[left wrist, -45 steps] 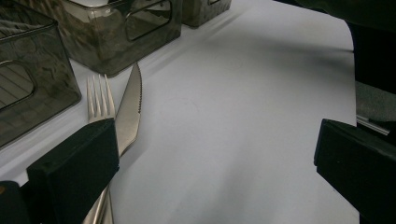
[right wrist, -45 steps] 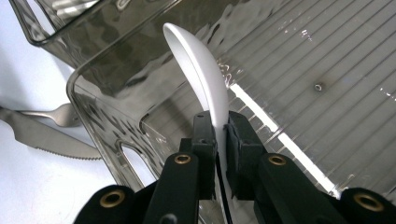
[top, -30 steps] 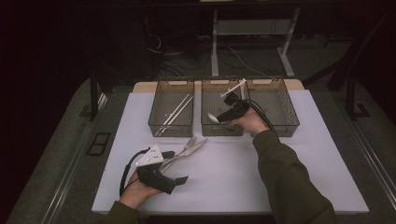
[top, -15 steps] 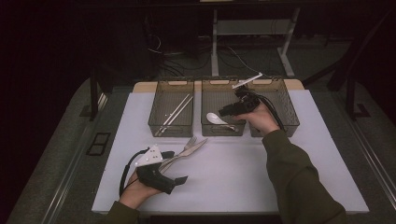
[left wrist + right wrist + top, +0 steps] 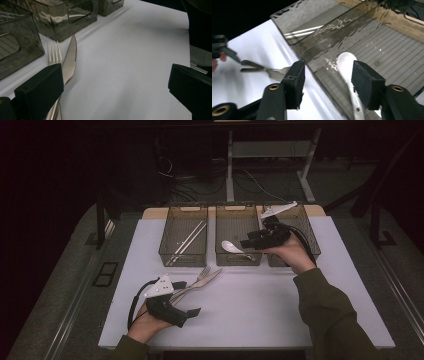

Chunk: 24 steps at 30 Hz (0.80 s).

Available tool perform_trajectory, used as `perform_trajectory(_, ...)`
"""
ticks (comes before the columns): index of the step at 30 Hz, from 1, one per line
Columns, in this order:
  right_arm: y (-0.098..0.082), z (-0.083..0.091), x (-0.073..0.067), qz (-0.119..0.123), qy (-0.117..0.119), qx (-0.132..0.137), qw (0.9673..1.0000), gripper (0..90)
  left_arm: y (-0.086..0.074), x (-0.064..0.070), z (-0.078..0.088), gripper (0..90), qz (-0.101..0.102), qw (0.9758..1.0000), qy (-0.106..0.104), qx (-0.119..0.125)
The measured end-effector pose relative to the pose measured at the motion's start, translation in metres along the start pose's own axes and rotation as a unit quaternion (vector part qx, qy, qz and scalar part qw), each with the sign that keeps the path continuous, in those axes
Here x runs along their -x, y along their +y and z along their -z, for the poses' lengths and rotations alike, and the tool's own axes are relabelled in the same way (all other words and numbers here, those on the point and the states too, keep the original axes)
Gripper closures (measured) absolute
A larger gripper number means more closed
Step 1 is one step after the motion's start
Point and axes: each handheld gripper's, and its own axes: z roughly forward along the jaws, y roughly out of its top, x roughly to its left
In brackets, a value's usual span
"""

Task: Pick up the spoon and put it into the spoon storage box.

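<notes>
The right tool (image 5: 248, 243) has just spread its jaws, leaving the white spoon (image 5: 231, 247) lying in the middle bin (image 5: 238, 261). The left tool (image 5: 192, 296) waits, jaws apart, beside the fork (image 5: 53, 53) and knife (image 5: 69, 62) near the tabletop's front-left corner: next pieces, probably.

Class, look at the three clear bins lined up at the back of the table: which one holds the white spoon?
The middle bin holds the white spoon. The left bin holds chopsticks instead, and the right bin sits behind the right tongs.
</notes>
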Motion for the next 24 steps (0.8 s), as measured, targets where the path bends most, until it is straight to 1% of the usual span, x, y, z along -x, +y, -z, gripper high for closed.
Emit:
perform_trajectory(4,-0.009,0.010,-0.007,0.010,0.001,0.008,0.9999,39.7,0.000,-0.001,0.001,0.0,0.000,1.0000,0.001,-0.002)
perform_trajectory(6,-0.014,0.014,-0.010,0.010,-0.002,0.009,0.9999,39.2,0.000,-0.001,0.001,0.0,0.000,1.0000,0.002,-0.002)
perform_trajectory(11,-0.033,0.021,-0.017,0.018,-0.005,0.014,0.9997,38.4,0.001,-0.001,0.001,0.0,-0.001,1.0000,0.005,-0.002)
perform_trajectory(14,-0.044,0.024,-0.022,0.019,-0.006,0.012,0.9997,37.9,0.002,-0.001,0.002,0.0,-0.002,1.0000,0.006,-0.002)
perform_trajectory(16,-0.049,0.025,-0.024,0.023,-0.014,0.006,0.9996,37.5,0.002,0.000,0.002,0.0,-0.005,1.0000,0.007,-0.002)
perform_trajectory(17,-0.052,0.027,-0.026,0.027,-0.017,0.007,0.9995,37.4,0.003,0.000,0.002,0.0,-0.005,1.0000,0.006,-0.001)
perform_trajectory(24,-0.070,0.037,-0.032,0.028,-0.020,0.019,0.9992,36.7,0.002,0.001,0.002,0.0,-0.005,1.0000,0.006,-0.001)
